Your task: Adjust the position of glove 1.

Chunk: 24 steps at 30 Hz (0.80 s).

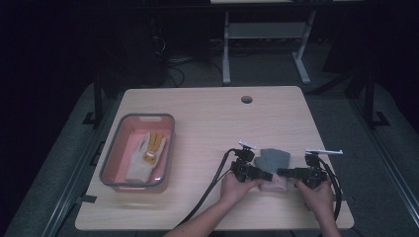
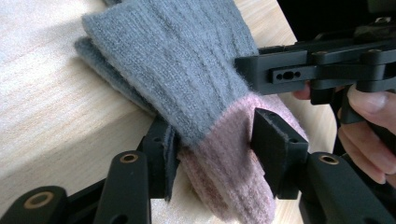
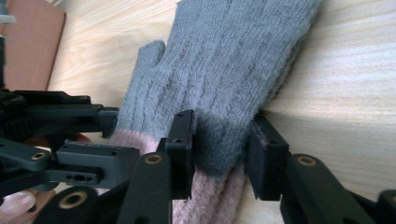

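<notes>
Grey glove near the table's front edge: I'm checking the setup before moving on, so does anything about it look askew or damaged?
Nothing stands out. The grey glove lies flat and whole on the table, both grippers pinching its pink cuff.

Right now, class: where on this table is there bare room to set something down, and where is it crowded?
Free: the far strip of the table between the pink bin and the round hole, and the middle between the bin and the left gripper. Crowded: the near right, where the left gripper and right gripper pinch the grey-and-pink glove, cables trailing.
</notes>
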Each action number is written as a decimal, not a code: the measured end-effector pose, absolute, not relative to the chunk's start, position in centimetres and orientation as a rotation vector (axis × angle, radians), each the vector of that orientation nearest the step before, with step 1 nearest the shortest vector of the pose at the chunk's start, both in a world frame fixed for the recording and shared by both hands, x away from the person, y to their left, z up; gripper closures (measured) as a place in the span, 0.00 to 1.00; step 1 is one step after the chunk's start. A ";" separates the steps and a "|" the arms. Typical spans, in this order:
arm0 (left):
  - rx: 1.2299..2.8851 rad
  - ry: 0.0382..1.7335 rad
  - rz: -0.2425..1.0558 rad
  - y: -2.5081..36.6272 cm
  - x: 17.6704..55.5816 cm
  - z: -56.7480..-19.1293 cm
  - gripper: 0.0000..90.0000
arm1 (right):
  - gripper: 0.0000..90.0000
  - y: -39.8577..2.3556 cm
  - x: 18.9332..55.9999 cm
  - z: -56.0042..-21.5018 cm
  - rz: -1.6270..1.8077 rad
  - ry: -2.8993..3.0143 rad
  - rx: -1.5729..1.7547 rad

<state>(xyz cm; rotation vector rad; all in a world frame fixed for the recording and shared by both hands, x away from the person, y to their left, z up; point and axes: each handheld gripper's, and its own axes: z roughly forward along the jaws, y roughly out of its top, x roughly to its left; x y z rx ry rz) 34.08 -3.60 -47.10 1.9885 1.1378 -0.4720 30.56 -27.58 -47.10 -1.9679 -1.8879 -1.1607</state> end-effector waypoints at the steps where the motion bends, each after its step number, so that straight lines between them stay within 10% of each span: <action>1: 1.976 1.143 -0.485 -3.5 34.1 -47.2 0.59 | 0.76 -27.6 30.6 -47.1 -1.165 -1.873 -1.962; 24: 1.921 1.153 -0.500 -2.2 34.3 -47.2 0.73 | 0.85 -27.3 30.4 -47.0 -1.234 -1.827 -1.872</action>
